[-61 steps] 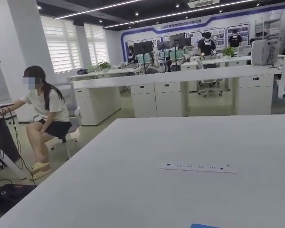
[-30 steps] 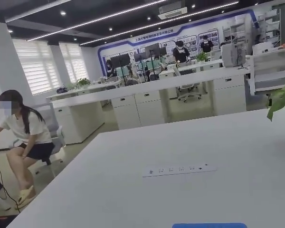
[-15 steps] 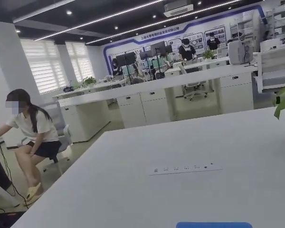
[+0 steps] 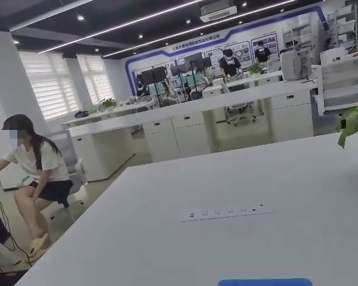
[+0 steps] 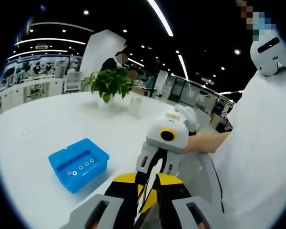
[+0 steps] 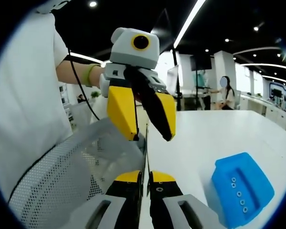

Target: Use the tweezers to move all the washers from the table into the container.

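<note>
The blue container (image 5: 88,180) stands on the white table (image 5: 33,138) with several washers (image 5: 80,167) lying in it; its top edge peeks in at the bottom of the head view (image 4: 265,282). In the right gripper view the container (image 6: 225,177) sits low right. My right gripper (image 6: 147,179) is shut on thin metal tweezers (image 6: 146,152) that point up at the left gripper (image 6: 144,136). From the left gripper view, the right gripper (image 5: 155,183) faces me. My left gripper (image 5: 147,198) has its jaws a little apart, with the tweezers' end between them.
A flush power strip (image 4: 227,211) crosses the table's middle. A potted plant (image 5: 109,83) stands at the far side, its leaves (image 4: 355,122) at the right edge. A mesh chair back (image 6: 62,176) is behind the grippers. A person (image 4: 36,170) sits at the left.
Only the head camera has swung about; the power strip and the container's edge stand where they were on the table.
</note>
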A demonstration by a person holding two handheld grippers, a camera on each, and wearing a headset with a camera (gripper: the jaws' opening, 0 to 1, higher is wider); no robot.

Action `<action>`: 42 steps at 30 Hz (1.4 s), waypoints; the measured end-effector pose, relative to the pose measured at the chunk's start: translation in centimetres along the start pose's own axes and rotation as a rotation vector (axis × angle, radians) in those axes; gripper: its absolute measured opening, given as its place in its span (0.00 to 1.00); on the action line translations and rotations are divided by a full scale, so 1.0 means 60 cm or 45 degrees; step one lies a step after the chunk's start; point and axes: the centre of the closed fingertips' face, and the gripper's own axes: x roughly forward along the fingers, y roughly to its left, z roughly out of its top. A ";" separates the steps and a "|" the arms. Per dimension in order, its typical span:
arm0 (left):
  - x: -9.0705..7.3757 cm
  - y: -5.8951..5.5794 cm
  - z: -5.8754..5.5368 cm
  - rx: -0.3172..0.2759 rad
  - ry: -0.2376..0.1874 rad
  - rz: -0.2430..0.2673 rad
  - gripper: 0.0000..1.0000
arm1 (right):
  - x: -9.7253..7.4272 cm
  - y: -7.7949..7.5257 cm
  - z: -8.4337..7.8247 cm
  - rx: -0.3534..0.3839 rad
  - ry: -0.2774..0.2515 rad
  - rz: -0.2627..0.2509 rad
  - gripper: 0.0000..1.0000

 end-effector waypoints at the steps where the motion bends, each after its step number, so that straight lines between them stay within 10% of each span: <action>1: 0.000 0.000 0.000 0.003 0.006 -0.004 0.11 | 0.000 -0.001 0.001 0.000 -0.003 -0.003 0.03; 29: 0.001 -0.001 -0.028 0.265 0.259 -0.021 0.00 | -0.003 -0.009 -0.011 -0.040 0.049 -0.035 0.03; 42: 0.011 0.035 -0.070 0.487 0.534 0.038 0.00 | -0.008 -0.045 -0.057 -0.108 0.233 -0.171 0.05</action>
